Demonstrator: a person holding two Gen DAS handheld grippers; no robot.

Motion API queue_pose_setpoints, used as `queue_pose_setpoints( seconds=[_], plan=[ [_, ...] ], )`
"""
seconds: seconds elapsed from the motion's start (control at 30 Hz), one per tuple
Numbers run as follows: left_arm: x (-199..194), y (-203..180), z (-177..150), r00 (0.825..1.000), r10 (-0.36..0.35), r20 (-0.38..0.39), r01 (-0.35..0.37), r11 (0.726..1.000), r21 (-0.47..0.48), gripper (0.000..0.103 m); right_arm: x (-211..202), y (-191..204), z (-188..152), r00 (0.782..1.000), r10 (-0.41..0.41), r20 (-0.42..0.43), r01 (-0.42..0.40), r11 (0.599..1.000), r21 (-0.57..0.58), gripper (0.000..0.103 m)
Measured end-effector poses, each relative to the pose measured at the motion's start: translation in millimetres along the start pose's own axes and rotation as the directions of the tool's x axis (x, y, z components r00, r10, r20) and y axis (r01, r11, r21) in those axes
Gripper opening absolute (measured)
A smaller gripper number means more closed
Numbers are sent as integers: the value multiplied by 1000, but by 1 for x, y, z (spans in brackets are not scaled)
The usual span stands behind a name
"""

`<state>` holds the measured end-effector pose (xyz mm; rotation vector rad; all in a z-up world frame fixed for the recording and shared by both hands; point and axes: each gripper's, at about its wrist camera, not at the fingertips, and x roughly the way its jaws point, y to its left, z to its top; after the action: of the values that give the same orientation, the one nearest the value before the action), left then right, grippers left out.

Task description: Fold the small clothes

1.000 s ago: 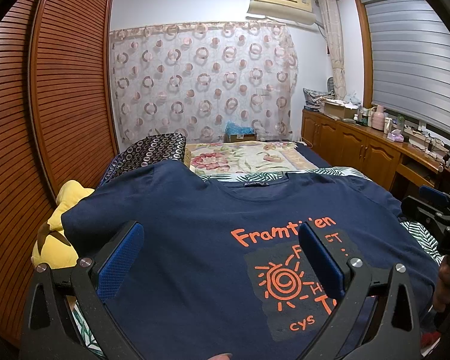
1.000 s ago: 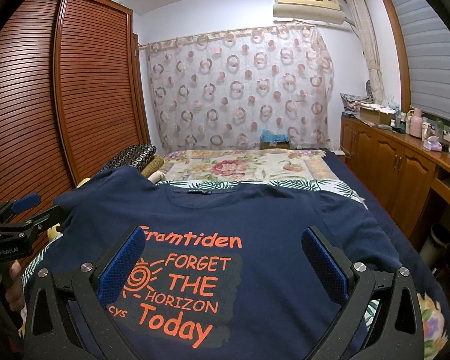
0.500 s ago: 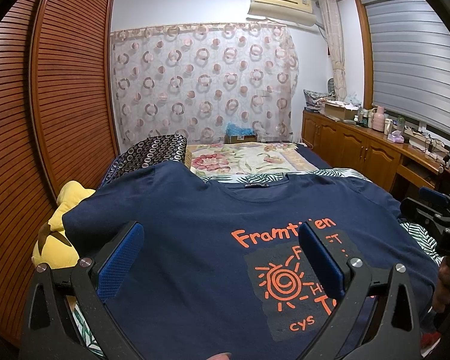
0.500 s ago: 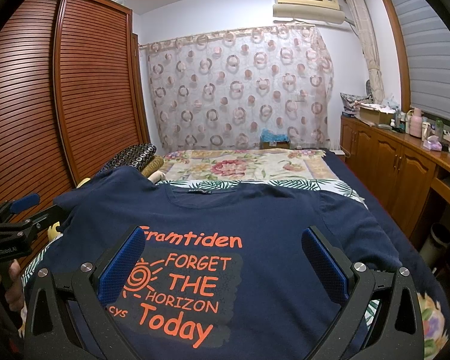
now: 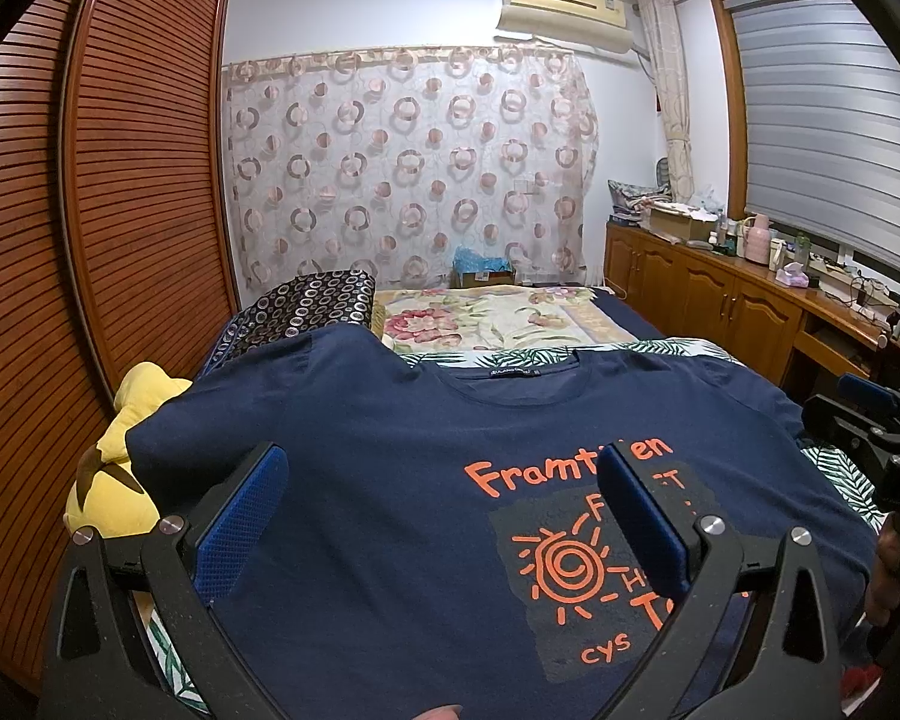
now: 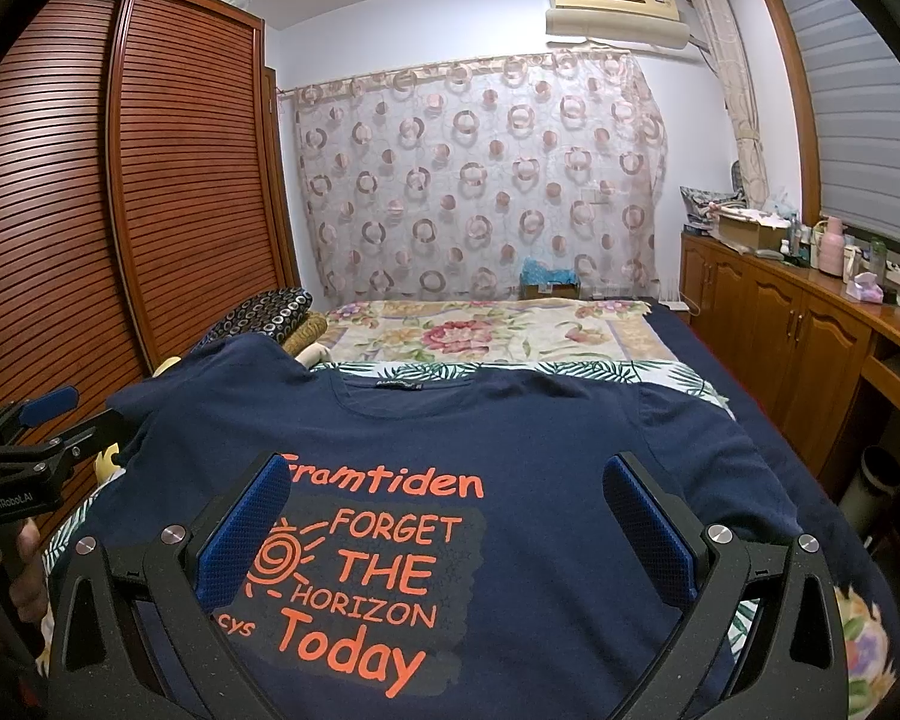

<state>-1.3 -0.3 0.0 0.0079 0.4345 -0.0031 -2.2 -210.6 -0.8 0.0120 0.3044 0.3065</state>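
A navy T-shirt (image 6: 510, 456) is spread flat, print up, on the bed (image 6: 492, 330), filling the lower half of both frames. The full orange print "Framtiden FORGET THE HORIZON Today" is read only in the right wrist view; in the left wrist view part of it is hidden by a finger pad (image 5: 642, 516). A yellow plush toy (image 5: 111, 480) at lower left is seen clearly only in the left view. A floral blanket (image 6: 480, 330) lies beyond the collar, a wooden wardrobe (image 5: 90, 210) is on the left, cabinets (image 6: 780, 330) on the right, a curtain (image 5: 408, 168) behind. The left gripper (image 5: 444, 516) and right gripper (image 6: 444, 528) are held spread wide over the shirt, nothing grasped; shirt fabric is seen between both finger pairs.
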Motion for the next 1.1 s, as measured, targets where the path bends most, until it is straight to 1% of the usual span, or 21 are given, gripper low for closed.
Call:
queue_pose_setpoints(
  seconds=[0.87, 0.97, 1.07, 1.1],
  plan=[
    [0, 0, 0, 1000, 1, 1, -1, 1000, -2, 103, -1, 2, 2, 1000, 6, -1, -6, 1000, -4, 103],
    [-2, -2, 2, 1000, 3, -12, -3, 1000, -5, 103, 2, 3, 1, 1000, 10, -9, -10, 1000, -8, 103],
    [-2, 9, 1, 1000, 7, -28, -8, 1000, -9, 103, 8, 4, 0, 1000, 16, -19, -16, 1000, -15, 103],
    [5, 14, -2, 1000, 8, -31, -8, 1000, -10, 103, 10, 6, 0, 1000, 17, -22, -18, 1000, -23, 103]
  ],
)
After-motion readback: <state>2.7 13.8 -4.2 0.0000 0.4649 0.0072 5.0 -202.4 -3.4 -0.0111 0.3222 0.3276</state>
